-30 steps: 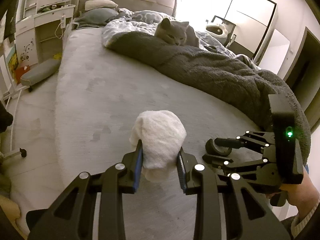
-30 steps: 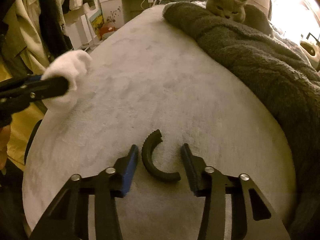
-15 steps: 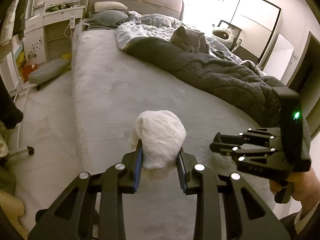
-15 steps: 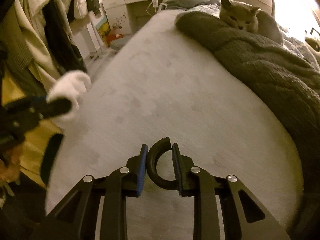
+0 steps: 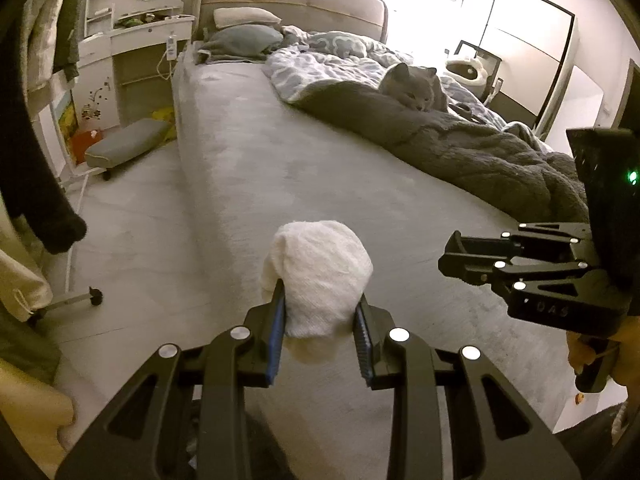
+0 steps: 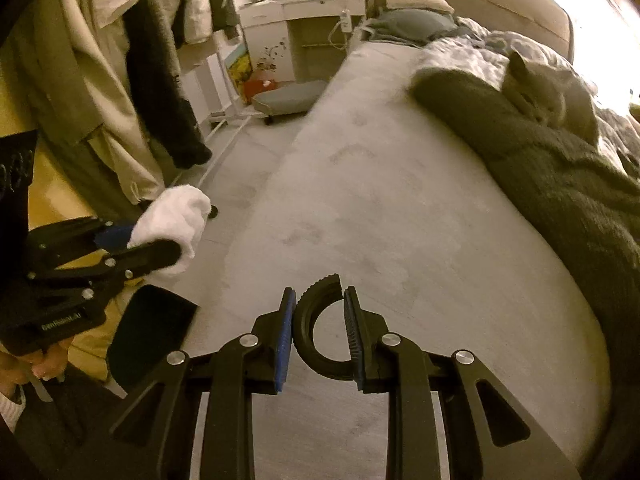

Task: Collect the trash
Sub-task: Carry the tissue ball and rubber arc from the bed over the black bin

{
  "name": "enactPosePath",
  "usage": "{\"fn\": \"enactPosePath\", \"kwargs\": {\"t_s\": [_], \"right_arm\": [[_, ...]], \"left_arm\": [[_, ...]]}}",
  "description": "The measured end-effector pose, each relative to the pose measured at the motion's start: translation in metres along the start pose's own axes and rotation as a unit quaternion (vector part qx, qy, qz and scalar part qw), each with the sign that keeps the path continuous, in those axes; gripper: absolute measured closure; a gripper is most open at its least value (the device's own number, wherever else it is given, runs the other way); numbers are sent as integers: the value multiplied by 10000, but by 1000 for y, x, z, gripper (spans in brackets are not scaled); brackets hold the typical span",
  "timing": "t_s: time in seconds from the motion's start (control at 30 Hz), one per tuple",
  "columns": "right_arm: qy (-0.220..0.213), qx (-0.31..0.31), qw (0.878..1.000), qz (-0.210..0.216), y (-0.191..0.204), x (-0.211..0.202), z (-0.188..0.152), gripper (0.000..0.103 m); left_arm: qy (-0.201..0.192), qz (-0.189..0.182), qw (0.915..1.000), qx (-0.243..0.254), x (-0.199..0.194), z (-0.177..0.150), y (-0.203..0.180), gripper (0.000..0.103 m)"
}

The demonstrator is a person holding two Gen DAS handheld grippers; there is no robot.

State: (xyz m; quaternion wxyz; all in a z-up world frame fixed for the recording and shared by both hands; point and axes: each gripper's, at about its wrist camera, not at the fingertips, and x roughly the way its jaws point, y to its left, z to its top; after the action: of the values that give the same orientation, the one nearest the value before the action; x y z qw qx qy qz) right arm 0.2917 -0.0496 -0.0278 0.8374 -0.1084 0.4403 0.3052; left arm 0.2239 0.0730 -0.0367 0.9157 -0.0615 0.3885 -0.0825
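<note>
From the left wrist, the left hand-held gripper [image 5: 320, 328] is clenched on a white wad of tissue [image 5: 318, 276], its 2 blue-lined pads pressed into the wad's sides, holding it up over the near edge of the bed [image 5: 304, 184]. The right hand-held gripper [image 5: 454, 260] hangs off to the right; from this side I cannot tell what it carries. A grey cat [image 5: 412, 86] lies on the dark blanket [image 5: 460, 148] farther up the bed.

From the right wrist, the right hand-held gripper [image 6: 320, 324] is grasping a black curved rubber piece [image 6: 316, 320], lifted clear of the bed.

Both scraps look picked up, so the pick-up step seems done. No bin shows in either view, so the next move calls for finding 1 and carrying both pieces there without loosening either grip.
</note>
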Motion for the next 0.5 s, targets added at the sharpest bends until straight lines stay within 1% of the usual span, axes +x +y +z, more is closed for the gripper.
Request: {"fn": "enactPosePath", "kwargs": {"t_s": [0.23, 0.37, 0.5], "right_arm": [[-36, -122, 9999, 94, 38, 3, 12, 78], [-48, -78, 9999, 141, 56, 7, 13, 78], [0, -26, 9998, 173, 76, 15, 9, 78]], "left_arm": [[30, 194, 9997, -125, -20, -16, 28, 70], [160, 353, 9990, -239, -24, -31, 48, 70], [382, 471, 9970, -478, -18, -51, 70, 70]]}}
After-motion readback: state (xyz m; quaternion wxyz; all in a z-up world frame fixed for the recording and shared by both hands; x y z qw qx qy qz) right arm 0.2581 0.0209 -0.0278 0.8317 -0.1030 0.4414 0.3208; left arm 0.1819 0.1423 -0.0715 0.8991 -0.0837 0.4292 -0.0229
